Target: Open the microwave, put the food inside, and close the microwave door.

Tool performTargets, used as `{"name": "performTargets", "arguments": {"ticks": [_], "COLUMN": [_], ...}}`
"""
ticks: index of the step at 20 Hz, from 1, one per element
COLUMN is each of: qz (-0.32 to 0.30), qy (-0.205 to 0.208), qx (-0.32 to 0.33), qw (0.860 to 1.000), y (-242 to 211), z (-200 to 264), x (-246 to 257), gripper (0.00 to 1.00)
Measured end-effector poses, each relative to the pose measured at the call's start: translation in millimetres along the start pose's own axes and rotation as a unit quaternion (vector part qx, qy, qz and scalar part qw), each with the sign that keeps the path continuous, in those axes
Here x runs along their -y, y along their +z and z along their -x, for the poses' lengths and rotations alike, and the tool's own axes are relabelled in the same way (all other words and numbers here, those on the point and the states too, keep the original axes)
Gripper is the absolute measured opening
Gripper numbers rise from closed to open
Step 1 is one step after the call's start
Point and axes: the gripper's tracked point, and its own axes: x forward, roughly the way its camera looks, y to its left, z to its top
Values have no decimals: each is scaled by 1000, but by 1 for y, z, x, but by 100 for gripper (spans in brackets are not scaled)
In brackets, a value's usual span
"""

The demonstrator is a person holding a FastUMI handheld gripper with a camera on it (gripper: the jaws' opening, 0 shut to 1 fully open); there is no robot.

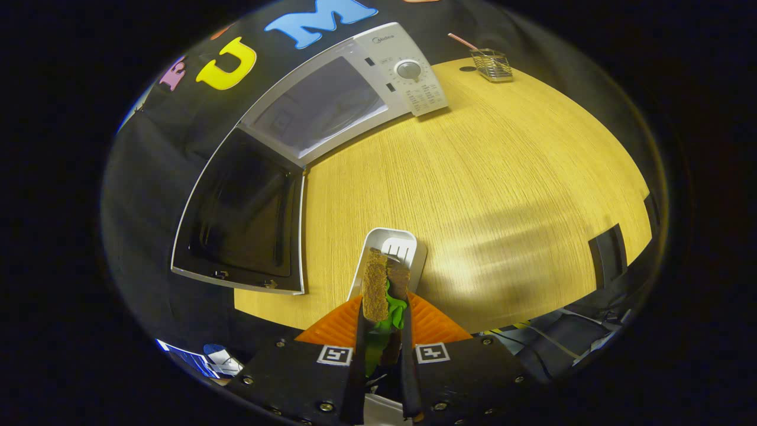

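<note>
1. The sandwich [384,296], two brown bread slices with green lettuce between them, is sitting upright between the gripper's fingers, above a small white tray [408,248] that is resting on the table just ahead of them.
2. The gripper [382,331] is closed down to a narrow gap, both fingers pressing on the bread from either side, so it is gripping the sandwich firmly.
3. The microwave [349,94] is standing well beyond the fingers at the far edge of the table, and its door [242,219] is already swinging wide open toward the near side, leaving the cavity [322,109] exposed.
4. The step in hand looks like carrying the food into the cavity. Doing it well probably means keeping the squeeze steady so the filling is not slipping out, lifting clear of the tray's rim, and approaching past the free edge of the door rather than across it.
5. The wooden table [502,165] is showing a pale, fine grain with a bright patch of light, and a wire basket [492,65] holding a thin stick is sitting near the far corner, beside the microwave's control panel [414,77].
6. A black cloth wall is hanging behind the microwave.
</note>
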Motion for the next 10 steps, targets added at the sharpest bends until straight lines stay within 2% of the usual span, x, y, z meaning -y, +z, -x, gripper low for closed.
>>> {"name": "performTargets", "arguments": {"ticks": [5, 10], "qz": [5, -5], "qy": [22, 64], "qx": [10, 46], "qw": [1000, 997], "y": [19, 62], "z": [22, 39], "x": [-16, -43], "gripper": [24, 24]}}
